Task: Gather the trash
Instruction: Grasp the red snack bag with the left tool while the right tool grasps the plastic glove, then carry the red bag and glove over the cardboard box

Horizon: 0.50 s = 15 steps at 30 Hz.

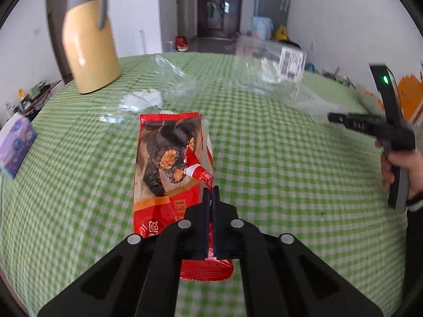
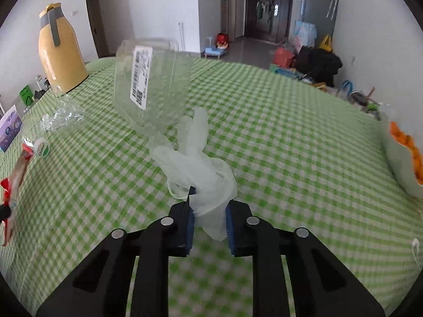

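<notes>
Left gripper [image 1: 211, 192] pinches red snack wrapper [image 1: 169, 158], print unreadable; right gripper [image 2: 210, 206] clamps translucent glove [image 2: 195, 163]; barcode-labelled clear container [image 2: 150, 84] on surface [image 2: 290, 145].

yellow jug [image 1: 87, 42] upright | tissue box [image 1: 15, 148] | green-checked tablecloth [image 1: 290, 171]

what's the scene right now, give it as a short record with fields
surface: table with green checked cloth
left gripper: shut on the red snack wrapper
right gripper: shut on the translucent disposable glove
clear plastic container: labelled, tilted, just beyond the glove
yellow thermos jug: upright at the far left of the table
crumpled clear plastic: lying near the jug
purple tissue box: at the left edge
white bowl: at the right edge, holds orange pieces
</notes>
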Motion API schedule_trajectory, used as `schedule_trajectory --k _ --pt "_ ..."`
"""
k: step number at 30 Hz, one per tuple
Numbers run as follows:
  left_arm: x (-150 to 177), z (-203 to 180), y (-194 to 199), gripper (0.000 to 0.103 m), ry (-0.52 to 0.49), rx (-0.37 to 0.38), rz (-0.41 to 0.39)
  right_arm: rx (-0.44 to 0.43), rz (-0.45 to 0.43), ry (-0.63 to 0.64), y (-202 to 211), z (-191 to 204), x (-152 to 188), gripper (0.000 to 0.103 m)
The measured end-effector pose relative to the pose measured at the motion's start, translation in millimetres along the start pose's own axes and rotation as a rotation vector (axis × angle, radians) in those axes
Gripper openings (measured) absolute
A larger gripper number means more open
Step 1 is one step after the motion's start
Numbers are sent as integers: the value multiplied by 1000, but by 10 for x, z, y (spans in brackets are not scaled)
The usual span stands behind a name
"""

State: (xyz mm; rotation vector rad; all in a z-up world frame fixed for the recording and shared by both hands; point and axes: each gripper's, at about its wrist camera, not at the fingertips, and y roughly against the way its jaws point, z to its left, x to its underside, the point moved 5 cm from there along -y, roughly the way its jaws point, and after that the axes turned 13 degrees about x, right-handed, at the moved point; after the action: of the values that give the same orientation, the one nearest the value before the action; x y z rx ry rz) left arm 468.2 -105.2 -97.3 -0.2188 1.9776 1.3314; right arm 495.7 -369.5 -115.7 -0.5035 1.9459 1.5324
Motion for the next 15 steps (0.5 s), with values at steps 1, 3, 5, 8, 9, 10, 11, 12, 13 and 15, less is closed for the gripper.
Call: schedule_trajectory --k 1,3,5,8,9,10,11,12,13,15 --pt "25 -19 109 0 11 3 -17 12 -22 -11 141 -66 31 17" --pt "85 -70 376 0 32 16 -73 43 -59 -39 408 -227 81 17" --pt "140 -107 653 0 49 20 -123 39 -98 -73 676 -370 113 16" --pt "156 -97 1025 0 59 14 -182 5 -161 -86 1073 -423 139 16" --pt "172 -100 1108 0 60 7 -194 -11 -175 -86 1186 -401 146 16" --pt "193 -94 1205 0 62 -2 -209 -23 -195 -80 1315 -360 147 16" --pt "198 -83 1261 0 69 -7 -220 -31 -205 -71 1396 -317 150 16" --pt "216 -65 1322 0 77 -9 -225 -39 -214 -59 1456 -254 131 16" --pt "249 -51 1396 0 85 -10 -233 -46 -223 -45 1525 -187 133 16" --pt "344 -57 1543 0 91 -12 -255 -58 -232 -24 1617 -64 117 16"
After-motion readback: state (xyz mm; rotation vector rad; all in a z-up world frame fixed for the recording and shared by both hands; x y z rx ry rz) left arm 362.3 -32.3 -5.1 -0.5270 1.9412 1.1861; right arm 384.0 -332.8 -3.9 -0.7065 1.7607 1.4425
